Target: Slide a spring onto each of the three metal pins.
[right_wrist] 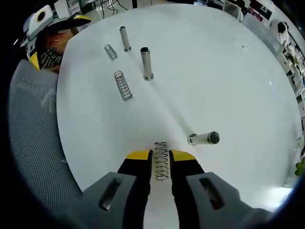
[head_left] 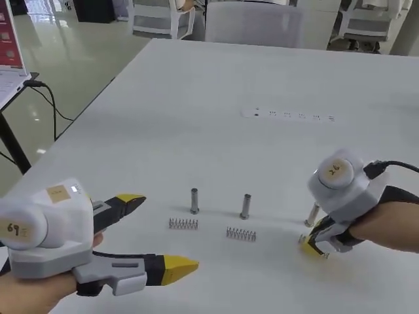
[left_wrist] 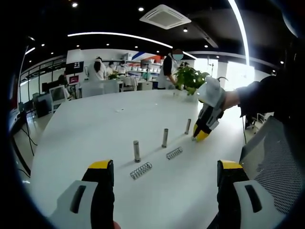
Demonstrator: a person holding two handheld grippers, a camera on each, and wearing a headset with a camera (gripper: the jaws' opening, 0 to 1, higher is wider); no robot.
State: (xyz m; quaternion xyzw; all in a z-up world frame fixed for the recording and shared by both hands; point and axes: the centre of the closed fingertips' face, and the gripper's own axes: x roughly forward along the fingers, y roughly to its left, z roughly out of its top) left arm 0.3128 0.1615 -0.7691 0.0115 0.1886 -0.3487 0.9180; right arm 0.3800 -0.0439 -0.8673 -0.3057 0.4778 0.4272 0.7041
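Three short metal pins stand upright in a row on the white table: left pin [head_left: 194, 200], middle pin [head_left: 245, 206], and right pin [head_left: 313, 214], which my right gripper partly hides. Two springs [head_left: 183, 224] [head_left: 241, 233] lie flat just in front of the left and middle pins. My right gripper [right_wrist: 161, 155] is shut on a third spring [right_wrist: 161, 164], low over the table beside the right pin [right_wrist: 204, 139]. My left gripper [head_left: 157, 232] hangs open and holds nothing, left of the pins. In its own view the left gripper [left_wrist: 165, 167] faces the springs [left_wrist: 141, 170] [left_wrist: 174, 152].
A flush socket strip [head_left: 291, 116] sits in the tabletop farther back. The table's left edge [head_left: 78, 121] drops to the floor, where a cable runs. Chairs [head_left: 252, 23] stand at the far end. A mesh chair [right_wrist: 33, 143] is near the front edge.
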